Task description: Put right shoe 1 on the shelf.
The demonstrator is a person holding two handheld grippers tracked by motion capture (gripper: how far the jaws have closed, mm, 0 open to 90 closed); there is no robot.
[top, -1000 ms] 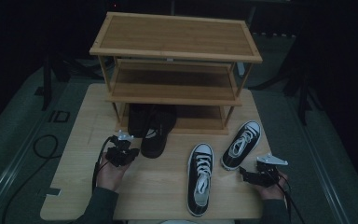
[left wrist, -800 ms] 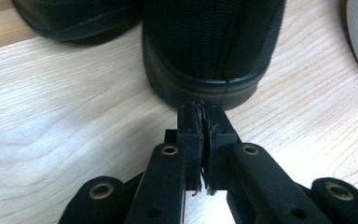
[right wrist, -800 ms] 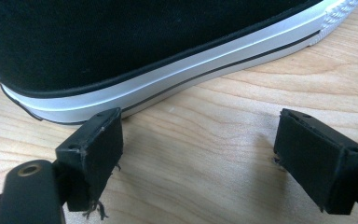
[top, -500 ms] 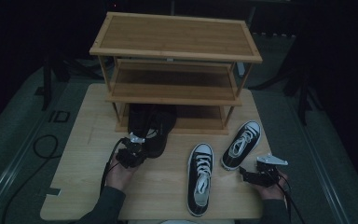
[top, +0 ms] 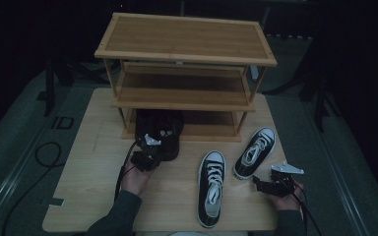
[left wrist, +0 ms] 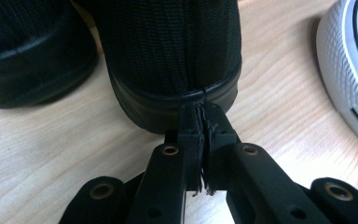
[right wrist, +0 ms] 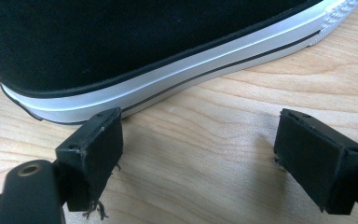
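Observation:
A pair of black shoes [top: 160,132] stands on the wooden table [top: 93,162], toes under the bottom shelf of the rack. My left gripper [top: 153,149] is shut, with its tips [left wrist: 200,109] pressed against the heel sole of the right-hand black shoe [left wrist: 172,46]. Nothing is between its fingers. The other black shoe [left wrist: 28,46] sits beside it. Two black-and-white sneakers lie to the right, one near the table's front [top: 210,189] and one angled farther right [top: 254,152]. My right gripper [top: 257,183] is open on the table, just short of the near sneaker's white sole [right wrist: 121,93].
A three-tier bamboo shoe rack [top: 187,37] stands at the back of the table, its upper shelves bare. A white sneaker toe [left wrist: 349,70] lies close to the right of the black shoe. A cable [top: 44,152] lies on the floor at the left.
My left gripper moved forward and right, from the bare table up against the heel of the black shoe. The right gripper and both sneakers stayed put.

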